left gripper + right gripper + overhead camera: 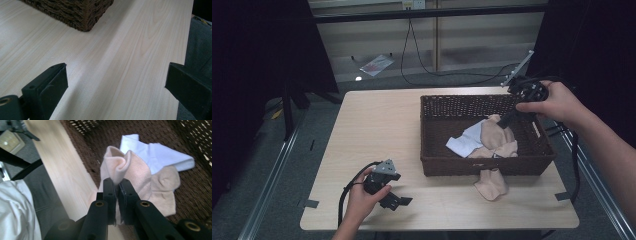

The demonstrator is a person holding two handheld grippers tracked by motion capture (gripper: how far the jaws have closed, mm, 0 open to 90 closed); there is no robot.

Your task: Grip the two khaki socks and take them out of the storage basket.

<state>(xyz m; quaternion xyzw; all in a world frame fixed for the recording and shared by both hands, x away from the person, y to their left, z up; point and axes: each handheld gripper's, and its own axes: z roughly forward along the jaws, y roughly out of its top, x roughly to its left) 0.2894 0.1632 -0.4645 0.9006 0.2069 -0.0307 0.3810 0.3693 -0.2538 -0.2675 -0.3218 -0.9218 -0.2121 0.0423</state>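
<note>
A dark brown wicker basket (436,165) stands on the right half of the table. Inside it lie a beige sock (494,134) and a white sock (464,142). My right gripper (504,120) is shut on the beige sock (136,167), pinching a fold of it over the basket (195,192) next to the white sock (160,153). A second beige sock (491,184) hangs over the basket's front rim onto the table. My left gripper (397,199) rests open on the table near the front edge, with bare wood between its jaws (115,80).
The light wooden table (377,125) has open room on its left half. The basket corner (85,17) lies ahead of the left gripper. A cable (343,200) trails from the left gripper. Beyond the table a black cable (422,65) lies on the floor.
</note>
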